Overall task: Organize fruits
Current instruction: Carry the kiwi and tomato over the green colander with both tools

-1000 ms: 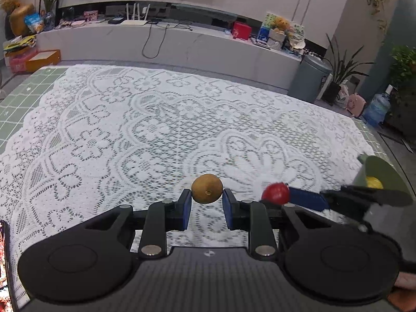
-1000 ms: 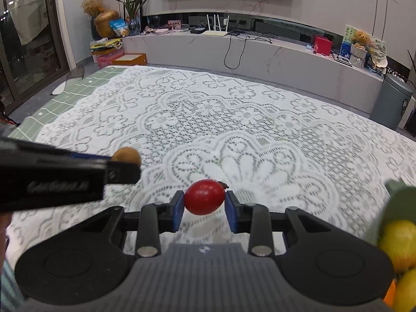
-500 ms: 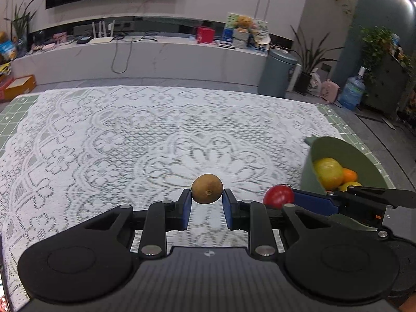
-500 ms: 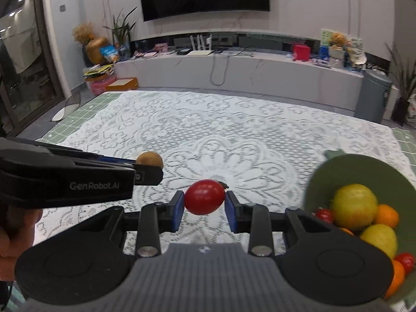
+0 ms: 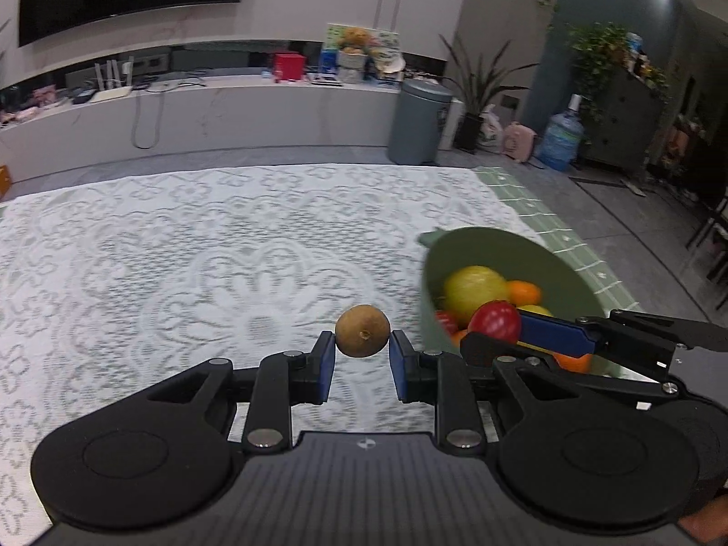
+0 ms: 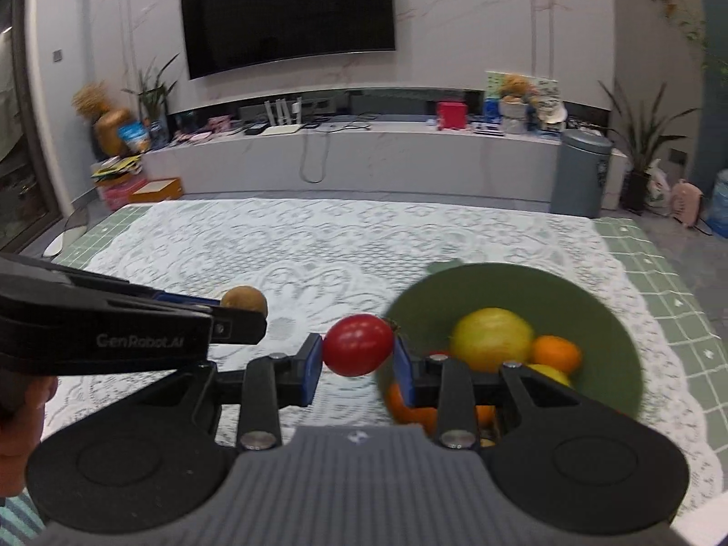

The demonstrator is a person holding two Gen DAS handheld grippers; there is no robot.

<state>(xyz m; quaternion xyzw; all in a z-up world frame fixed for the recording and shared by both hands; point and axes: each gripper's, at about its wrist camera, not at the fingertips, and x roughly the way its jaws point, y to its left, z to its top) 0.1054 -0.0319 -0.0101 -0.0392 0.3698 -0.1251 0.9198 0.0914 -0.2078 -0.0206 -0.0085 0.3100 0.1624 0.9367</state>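
Brown kiwi [image 5: 362, 331] and red tomato [image 6: 358, 345] aloft beside green fruit-filled bowl [image 6: 609, 318].

One legible text shows: "GenRobot.AI", in pale letters along the black side of the left gripper [image 6: 241, 309], seen from the right wrist camera. A small round emblem sits at the front edge of each camera mount, too small to read. The boxes and packets on the long white shelf [image 6: 364, 136] under the television carry printing, but it is too blurred to make out.
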